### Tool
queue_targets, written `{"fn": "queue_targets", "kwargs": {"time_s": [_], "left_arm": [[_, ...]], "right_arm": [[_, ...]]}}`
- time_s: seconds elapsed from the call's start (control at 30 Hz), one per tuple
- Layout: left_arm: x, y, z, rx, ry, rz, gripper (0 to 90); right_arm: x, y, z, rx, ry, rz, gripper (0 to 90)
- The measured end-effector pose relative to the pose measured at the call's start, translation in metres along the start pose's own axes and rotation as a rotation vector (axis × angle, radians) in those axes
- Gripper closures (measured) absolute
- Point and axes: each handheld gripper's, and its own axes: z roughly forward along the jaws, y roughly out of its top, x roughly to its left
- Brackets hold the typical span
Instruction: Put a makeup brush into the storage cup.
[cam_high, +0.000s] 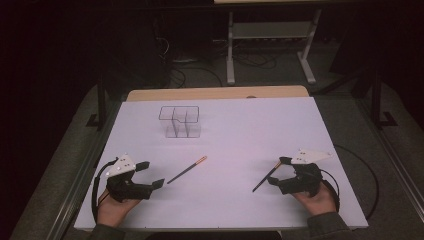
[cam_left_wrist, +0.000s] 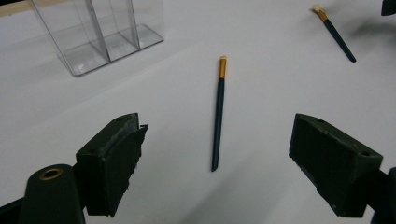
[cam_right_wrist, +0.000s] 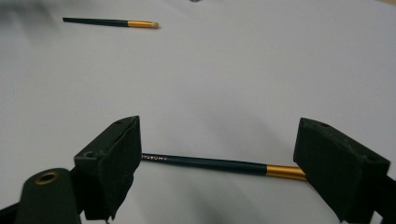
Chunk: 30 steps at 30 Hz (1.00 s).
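Both grippers, left (cam_high: 150, 174) and right (cam_high: 279, 171), stand released. Nearer the organizer (cam_high: 180, 121) lies one brush (cam_high: 187, 169); the other brush (cam_right_wrist: 219, 164) crosses the right jaws lengthwise and could skid away on closing.

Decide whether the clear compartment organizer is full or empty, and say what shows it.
Empty: the clear organizer shows bare compartments, and both brushes lie flat on the table outside it.

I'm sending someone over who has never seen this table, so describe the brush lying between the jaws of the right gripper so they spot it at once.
Start at the white table and go to its near right side, where the right gripper rests, jaws open. The brush lies flat on the table between them, dark handle with a gold band. The other brush lies mid-table, nearer the left gripper and the clear organizer.
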Motion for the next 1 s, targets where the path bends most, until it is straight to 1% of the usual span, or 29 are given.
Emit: {"fn": "queue_targets", "kwargs": {"time_s": [0.1, 0.27, 0.57, 0.63, 0.77, 0.8, 1.0], "left_arm": [[-0.0002, 0.0005, 0.0012, 0.008, 0.001, -0.002, 16.4], [-0.0002, 0.0011, 0.0026, 0.018, -0.01, 0.007, 17.2], [-0.0001, 0.0014, 0.004, 0.02, -0.014, 0.008, 18.5], [0.001, 0.0012, 0.0046, 0.023, -0.019, 0.015, 18.6], [0.0002, 0.0011, 0.0052, 0.028, -0.018, 0.014, 18.6], [-0.0002, 0.0014, 0.0047, 0.028, -0.02, 0.019, 18.6], [-0.002, 0.0028, 0.0047, 0.033, -0.026, 0.018, 18.7]], "right_arm": [[-0.001, -0.0005, 0.0007, 0.003, -0.001, -0.007, 14.3], [-0.0011, -0.0006, 0.0005, 0.003, 0.003, -0.007, 14.4], [-0.0018, -0.0011, -0.0013, 0.001, 0.003, -0.006, 14.5], [-0.002, -0.0016, -0.002, 0.002, 0.001, -0.002, 14.5], [-0.0025, -0.0025, -0.0031, 0.0, 0.0, 0.006, 14.6], [-0.0019, -0.0024, -0.0036, 0.002, -0.001, 0.005, 14.6], [0.0, -0.0021, -0.0038, 0.003, 0.002, -0.002, 14.6]]}}
